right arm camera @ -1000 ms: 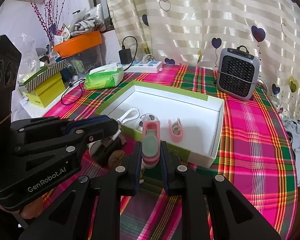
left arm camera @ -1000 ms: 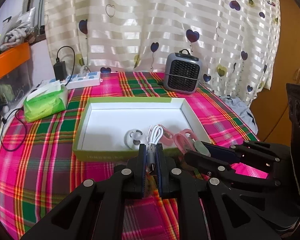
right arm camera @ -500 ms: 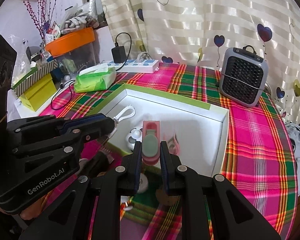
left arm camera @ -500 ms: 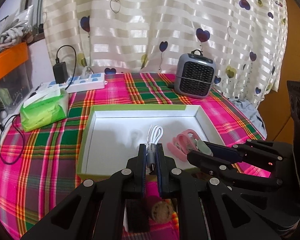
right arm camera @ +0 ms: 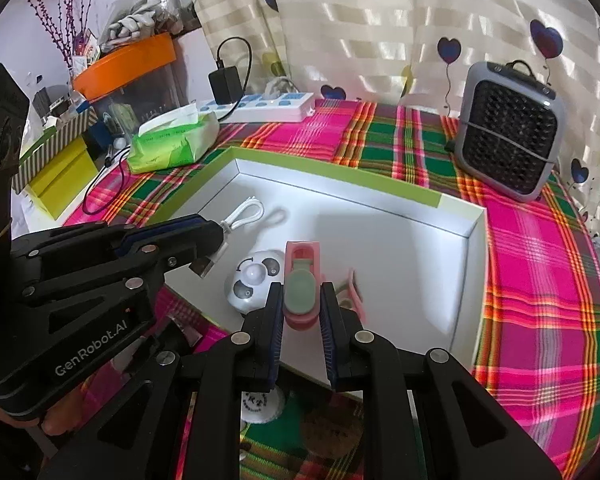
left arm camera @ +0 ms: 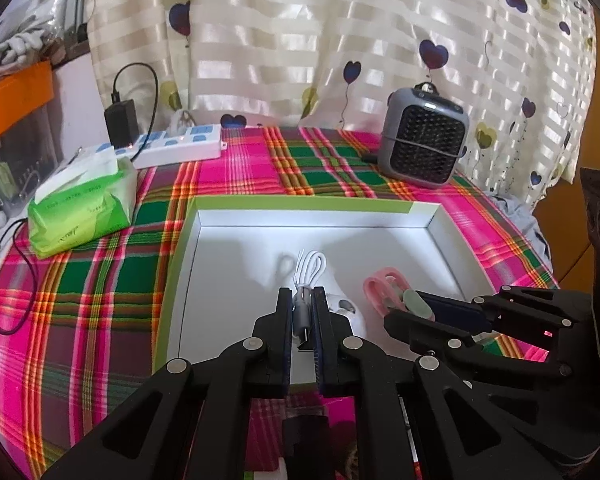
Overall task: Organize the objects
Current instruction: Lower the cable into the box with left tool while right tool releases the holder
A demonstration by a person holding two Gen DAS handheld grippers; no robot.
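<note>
Cable (left arm camera: 305, 280) — white, coiled, its long axis running away from the camera, loop end far — sits clamped in the left claw (left arm camera: 303, 316) above the white box (left arm camera: 300, 205). Right claw (right arm camera: 302, 300) grips a pink clip (right arm camera: 301, 280) lengthwise, also over the box.

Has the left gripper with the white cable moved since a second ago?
Yes. The left gripper carried the white cable forward past the box's near rim, over its white floor.

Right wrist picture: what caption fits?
Right gripper carries a pink clip over the white box.
</note>
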